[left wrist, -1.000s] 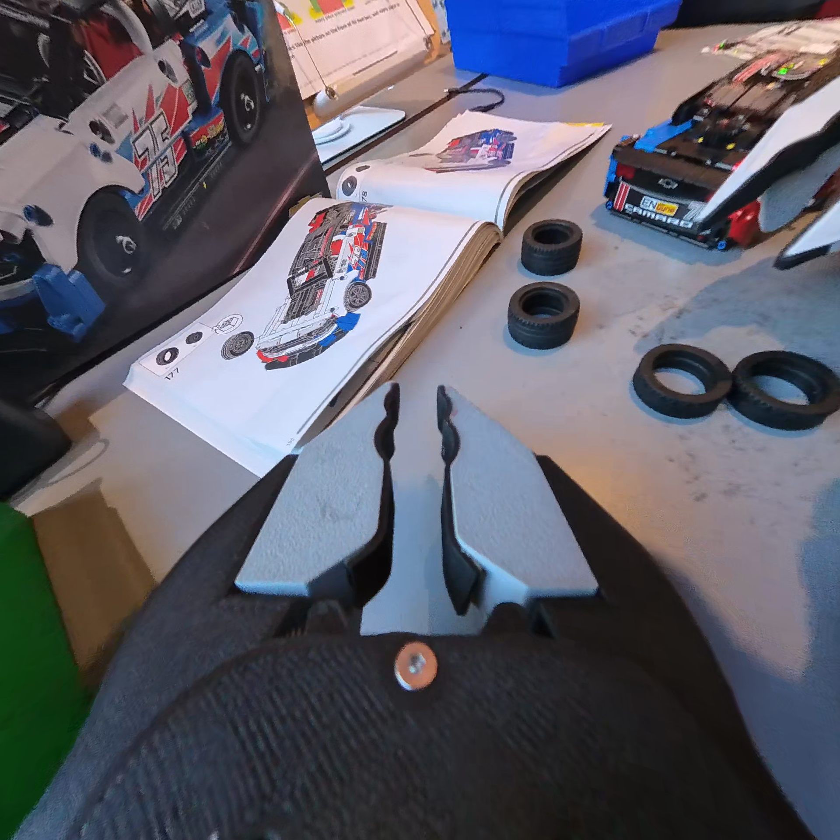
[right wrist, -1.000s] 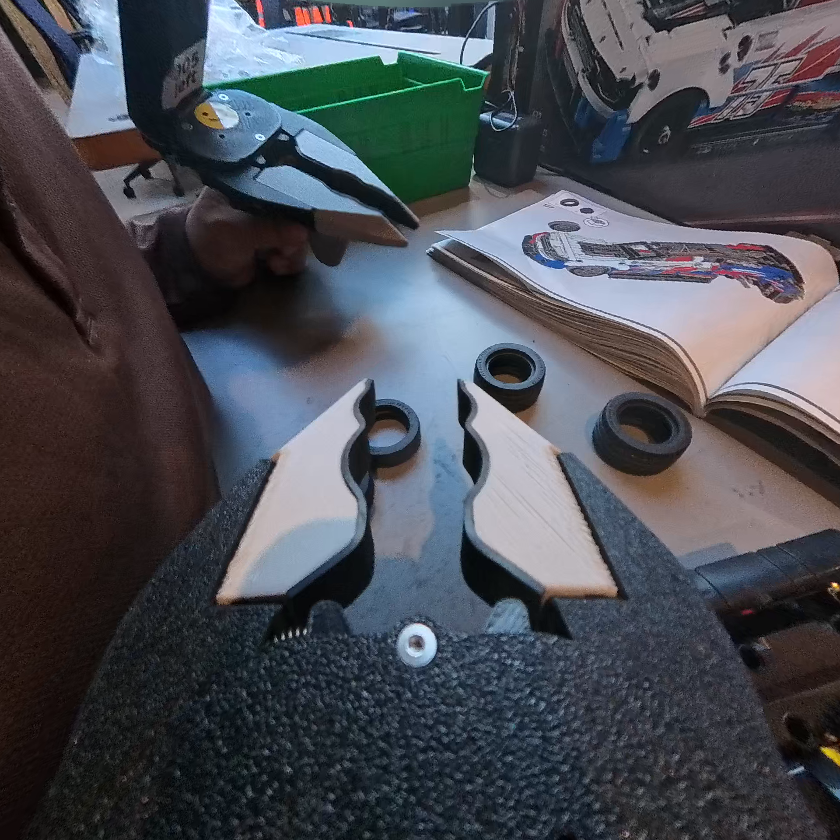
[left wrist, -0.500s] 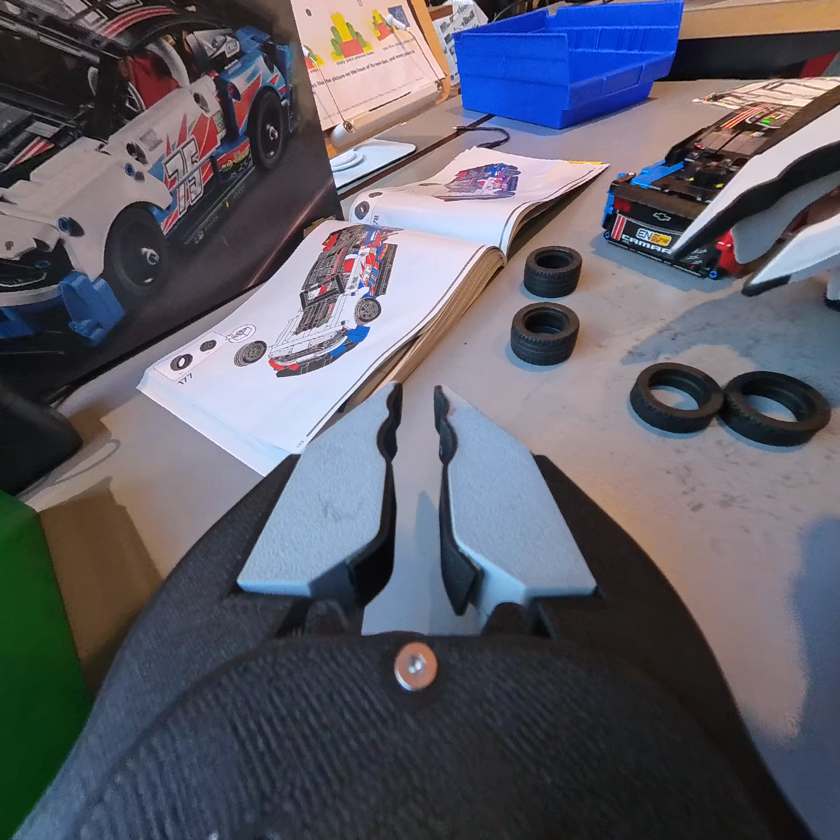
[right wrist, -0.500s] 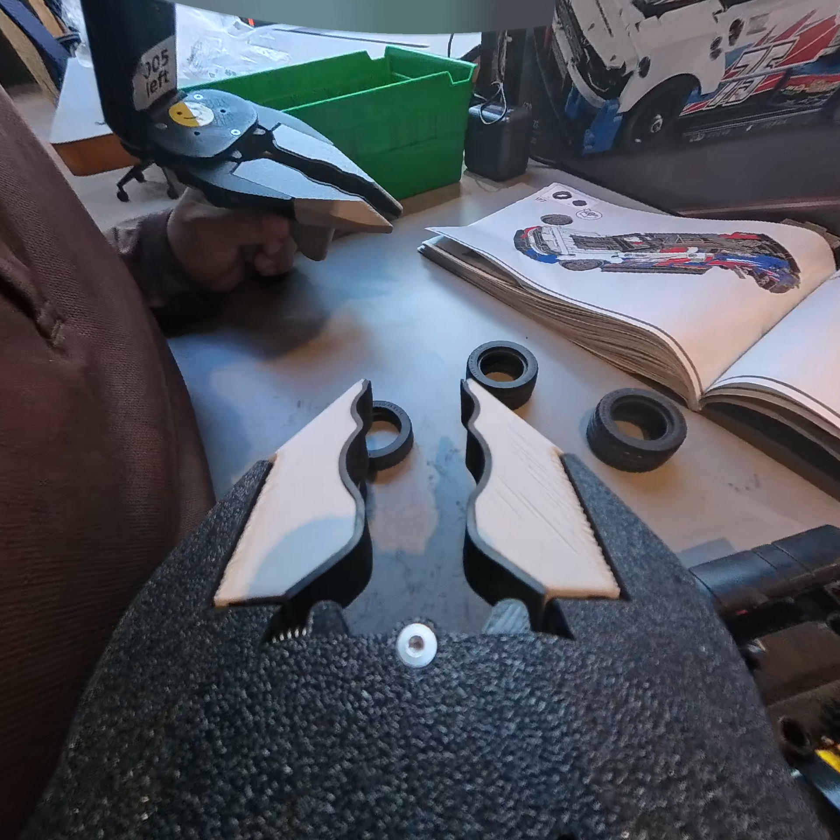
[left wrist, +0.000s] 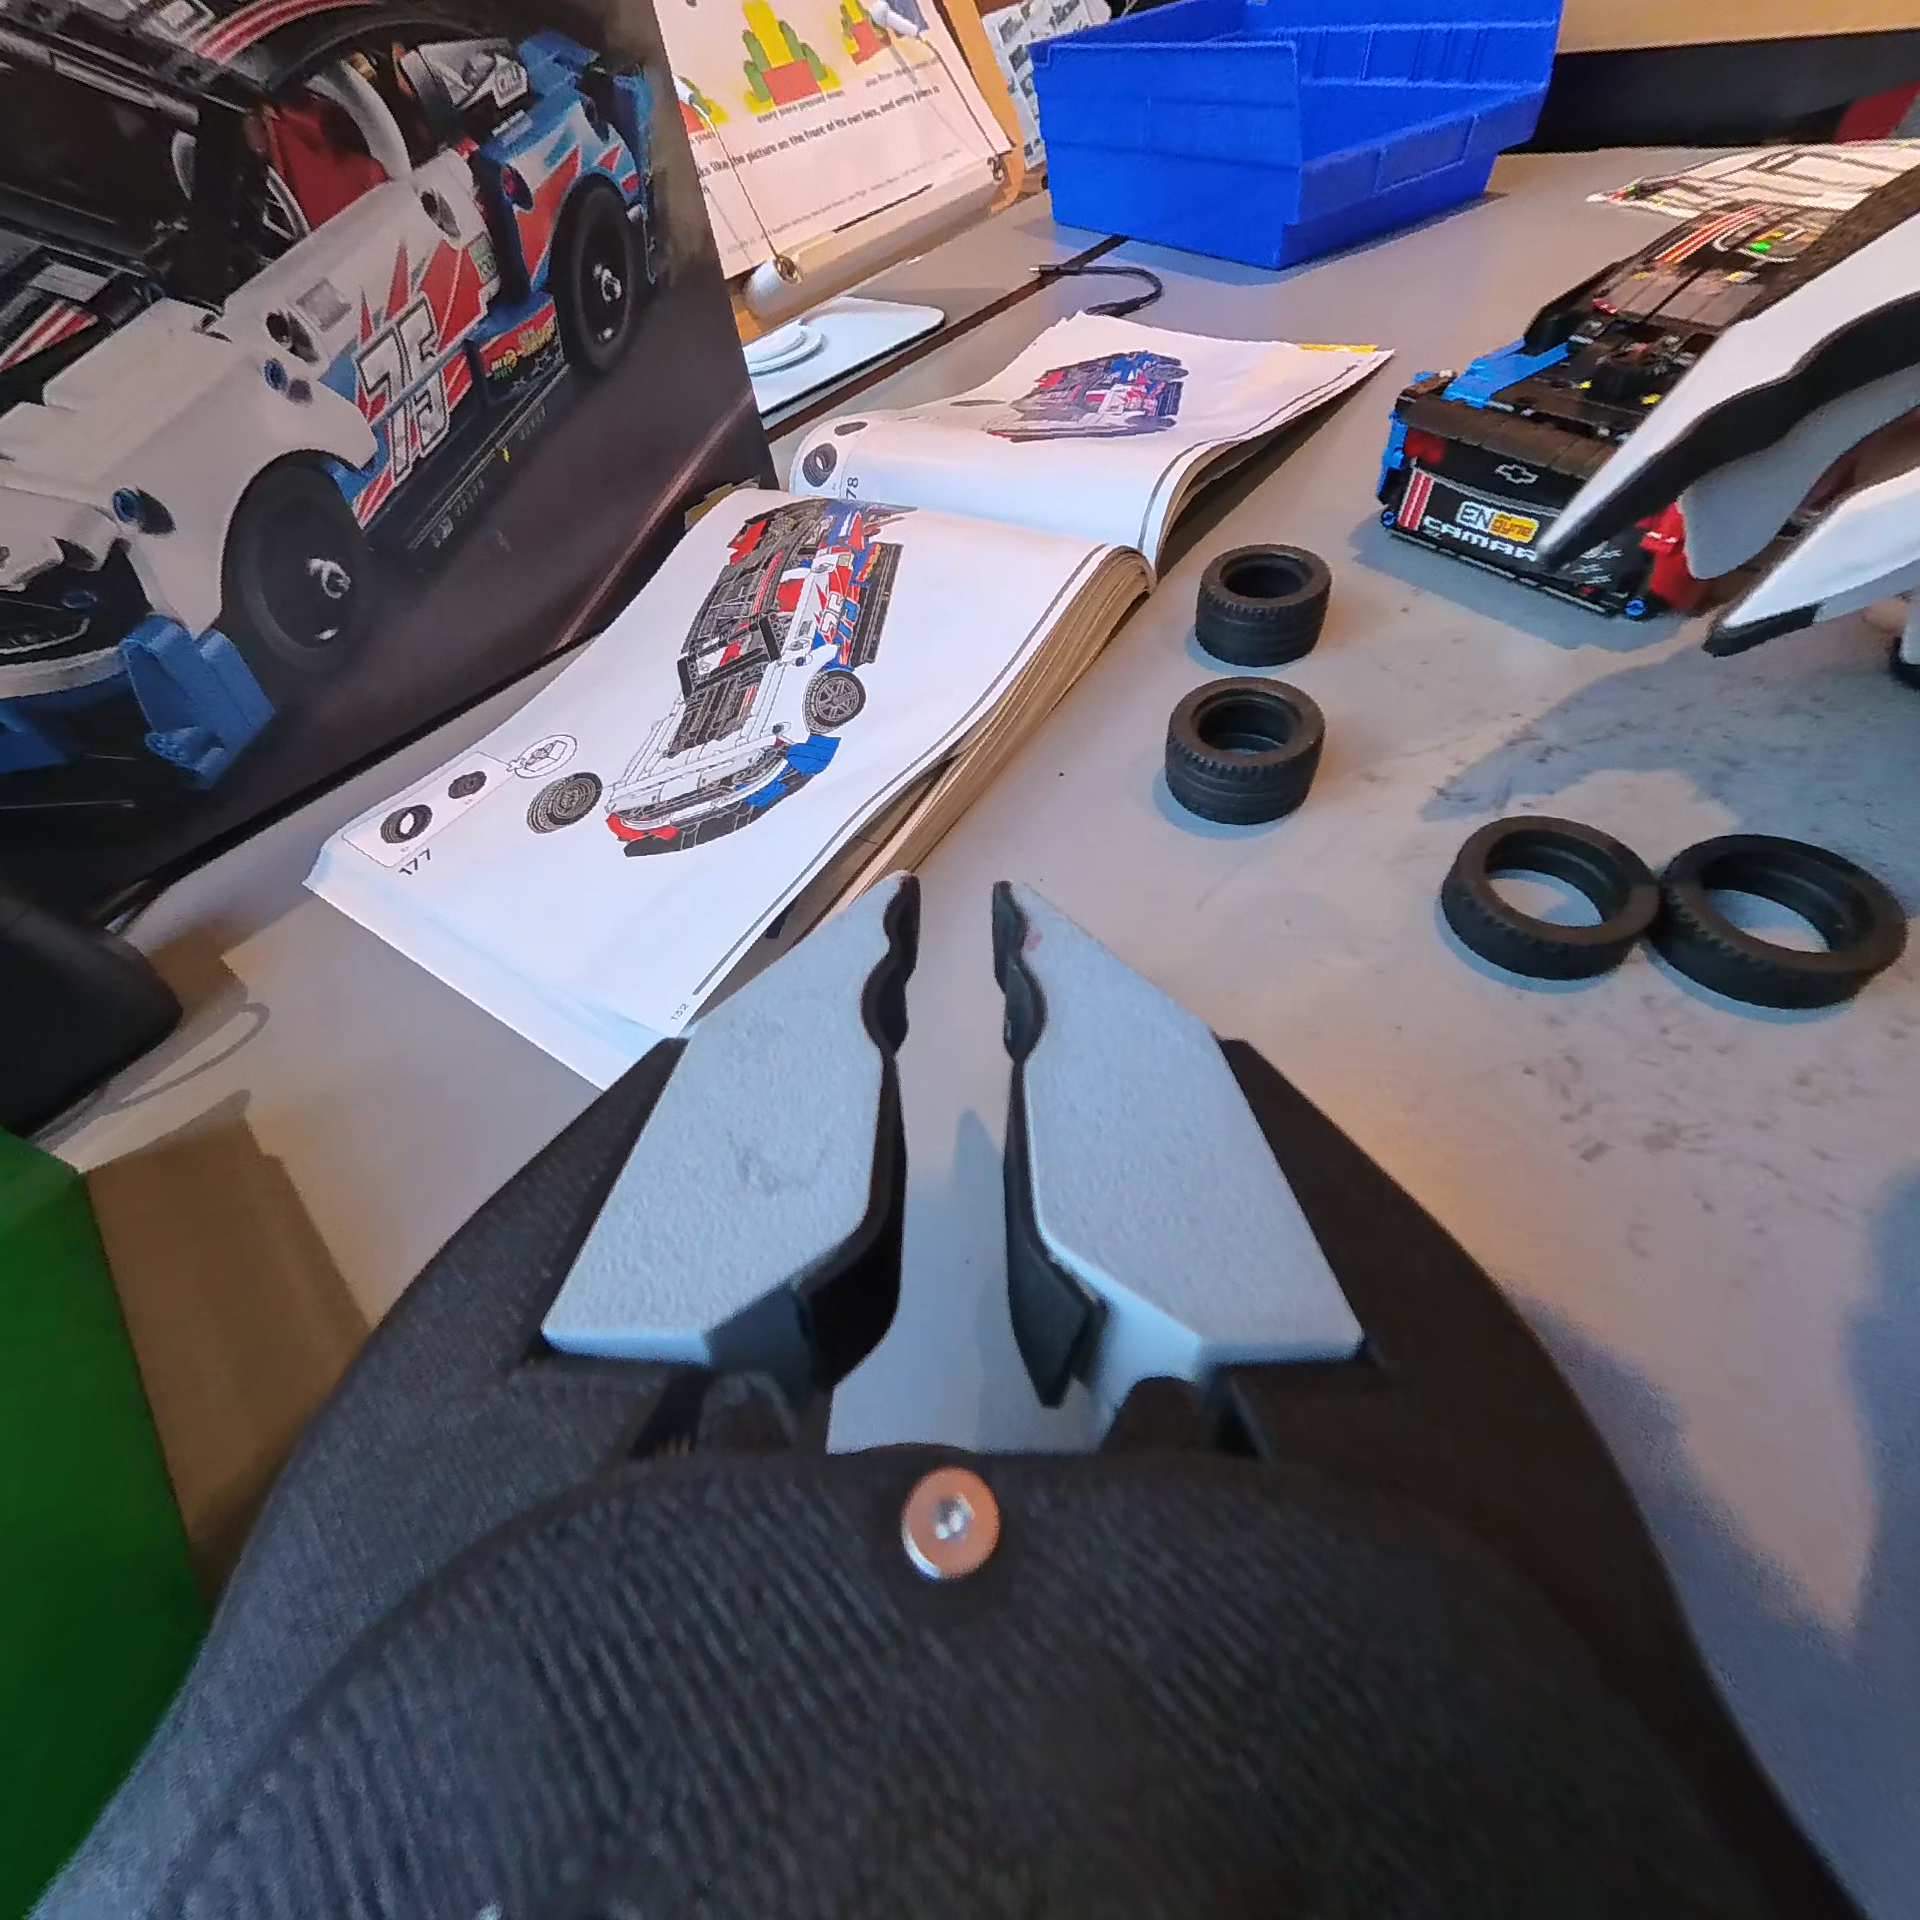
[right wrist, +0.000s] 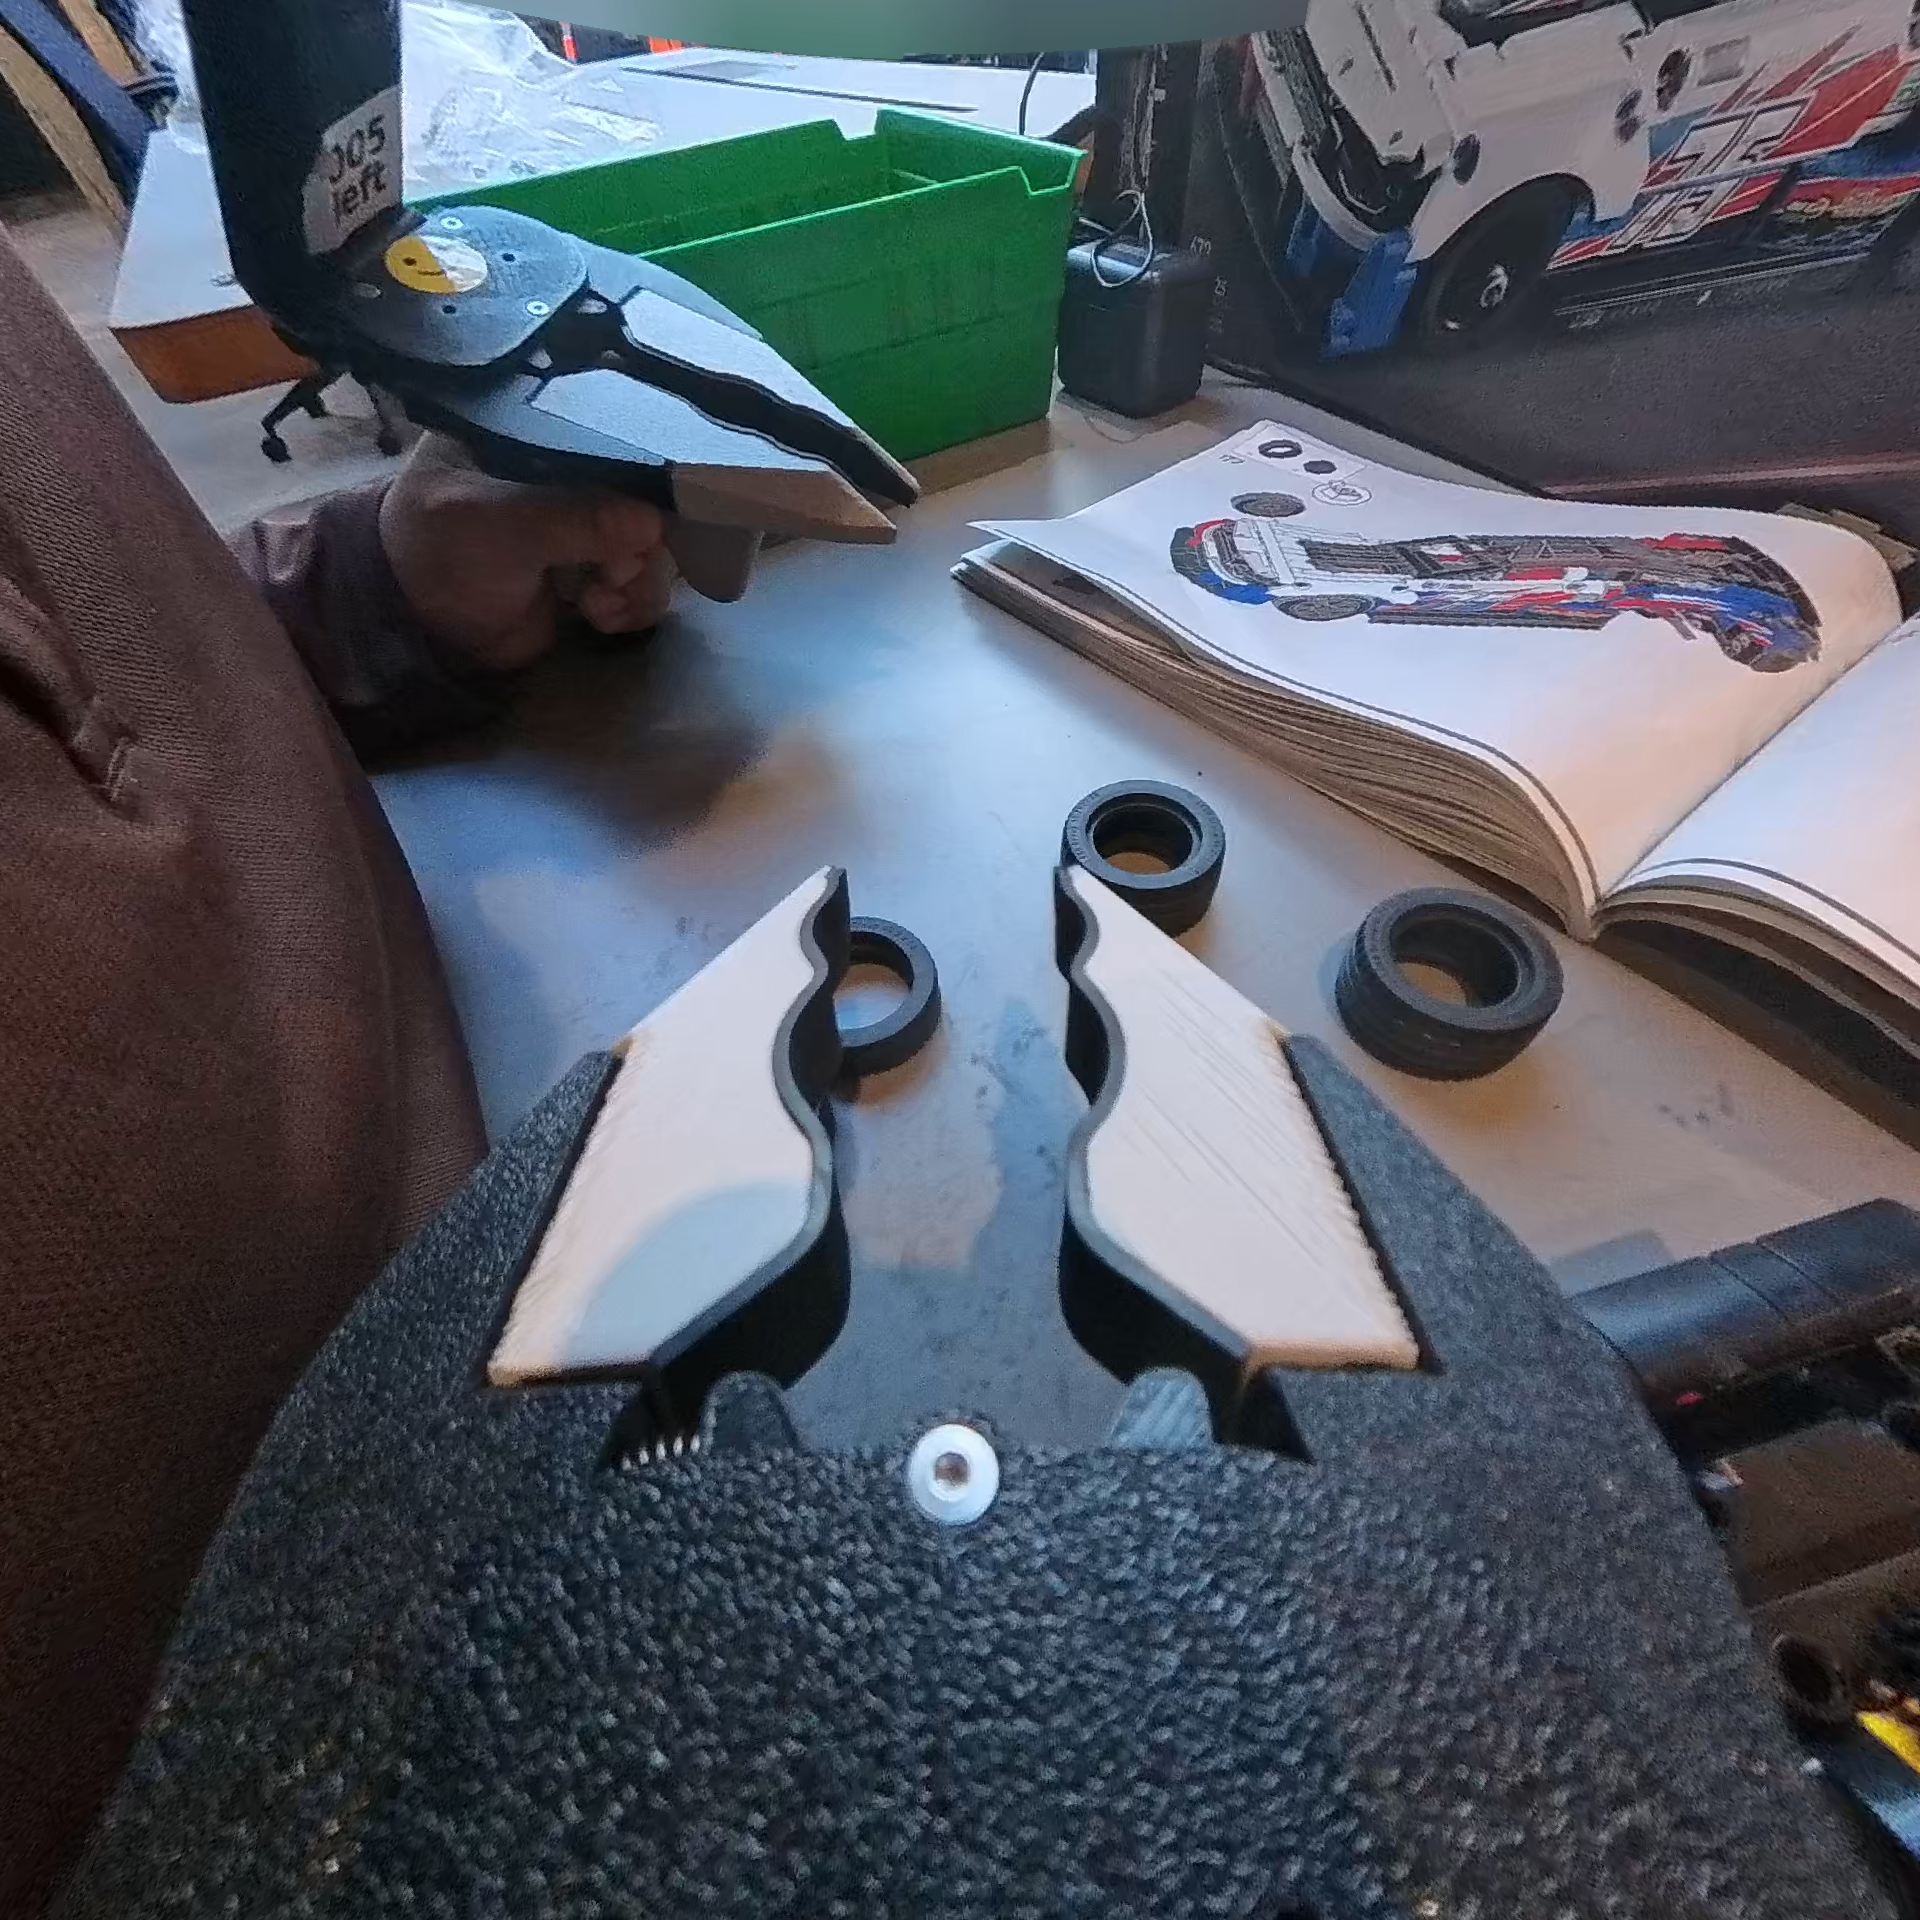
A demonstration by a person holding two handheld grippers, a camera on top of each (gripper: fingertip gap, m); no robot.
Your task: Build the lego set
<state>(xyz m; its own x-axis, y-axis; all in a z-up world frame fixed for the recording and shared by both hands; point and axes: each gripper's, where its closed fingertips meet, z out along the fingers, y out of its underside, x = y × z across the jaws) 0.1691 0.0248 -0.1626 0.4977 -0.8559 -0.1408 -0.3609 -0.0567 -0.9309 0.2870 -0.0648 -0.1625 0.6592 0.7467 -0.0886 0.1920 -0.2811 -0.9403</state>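
The left gripper hung above the grey bench with its jaws slightly parted and nothing between them. Ahead and to its left stood the box printed with a race car. Straight ahead lay the open instruction book, its spine running away and to the right. Right of the book two thick tyres lay flat with their holes facing up, one behind the other. Farther right two thin tyres lay flat and touching side by side. Beyond them sat the lego car, its tail facing the left gripper and its long axis running away to the right. A blue bin stood at the far edge.

The right gripper hovered low over the bench, released and empty, its tips spread wide. One thin tyre sat just past its left fingertip and a thick tyre just past the right one. Up to its left a hand gripped the handle of the left gripper, which pointed toward the book. Behind it stood a green bin.
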